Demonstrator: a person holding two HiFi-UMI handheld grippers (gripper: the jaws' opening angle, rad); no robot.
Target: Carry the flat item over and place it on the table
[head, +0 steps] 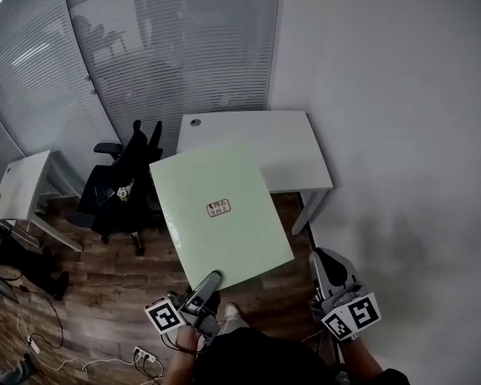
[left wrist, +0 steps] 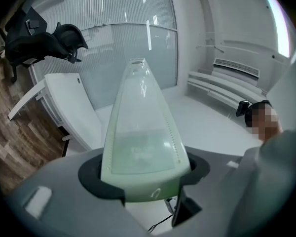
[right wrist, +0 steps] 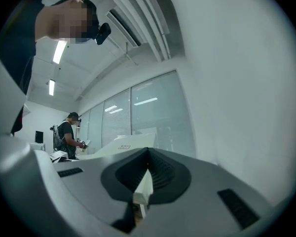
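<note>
1. The flat green panel (head: 216, 199) is in the air on the near side of the white table (head: 293, 147). Its far corner overlaps the table's near left edge, and a small label (head: 218, 208) faces up.
2. Your left gripper (head: 211, 279) pinches the panel's near edge, the one farthest from the table. The sheet runs straight out from the jaws toward the table, so the next move is likely forward and down.
3. Your right gripper (head: 325, 257) is just beside the panel's near right corner and not touching it. Its jaws are pressed together on nothing, so the left hand alone carries the panel.
4. A black office chair (head: 128, 179) stands left of the table.
5. No container shows in any view.
</note>
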